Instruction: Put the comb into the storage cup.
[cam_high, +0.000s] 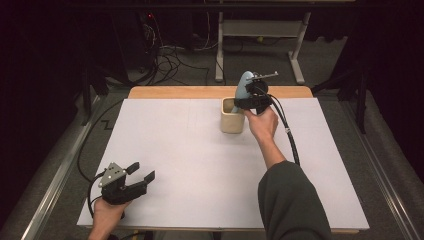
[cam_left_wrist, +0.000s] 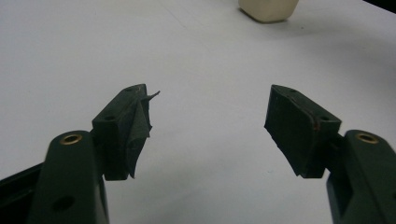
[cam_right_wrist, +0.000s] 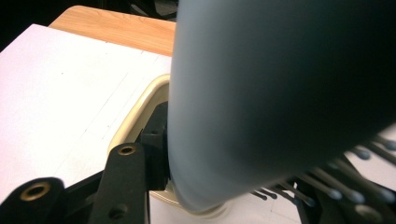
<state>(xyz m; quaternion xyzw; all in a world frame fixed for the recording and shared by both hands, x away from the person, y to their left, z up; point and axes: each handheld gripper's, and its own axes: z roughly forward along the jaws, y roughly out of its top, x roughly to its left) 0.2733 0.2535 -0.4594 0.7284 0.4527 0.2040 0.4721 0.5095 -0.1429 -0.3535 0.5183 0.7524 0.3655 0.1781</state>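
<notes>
While our left claw (cam_high: 136, 175) is idling apart at lower left, our right claw (cam_high: 248, 97) is clamping a blue-grey object (cam_high: 244, 84) over the cream cup (cam_high: 232, 121), presumably for insertion.

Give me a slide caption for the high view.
Right gripper holds a pale blue brush over a cream cup; left gripper rests open.

One cream cup (cam_high: 232, 116), one pale blue brush (cam_high: 243, 85), two grippers.
</notes>
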